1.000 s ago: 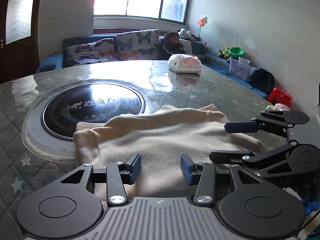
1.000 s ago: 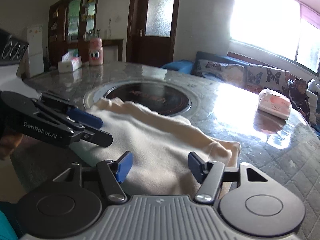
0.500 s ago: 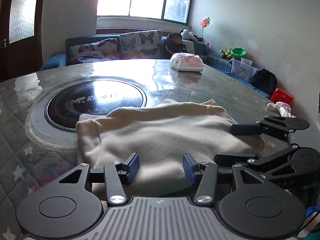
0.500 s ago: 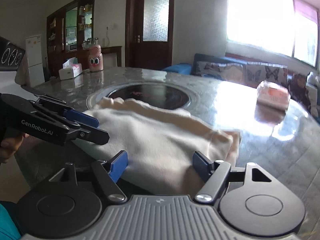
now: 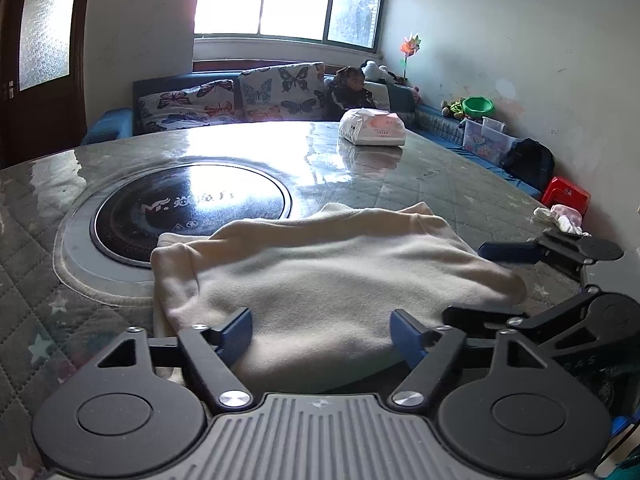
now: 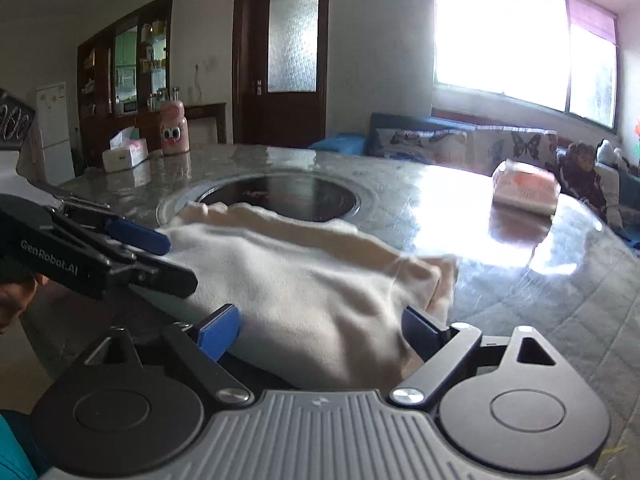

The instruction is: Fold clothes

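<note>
On the round glass-topped table (image 5: 400,168), with its dark inset hotplate (image 5: 192,208) at centre, the cream garment (image 5: 328,272) lies in a compact, doubled-over bundle at the near edge, its far side just overlapping the hotplate's rim. You hold both tools low at the table's edge, facing the cloth's near hem. Your left gripper (image 5: 320,330) stands with its jaws spread and nothing between them, and your right gripper (image 6: 320,326) is likewise spread wide and empty, its right finger near the stacked layers at the bundle's right end. The scene fits either a pause between folds or a finished bundle just let go; the pictures do not settle which. If another fold is due, it calls for each jaw to take a firm bite on all layers of the hem together. A tissue pack (image 5: 372,127) sits well apart at the far side.
</note>
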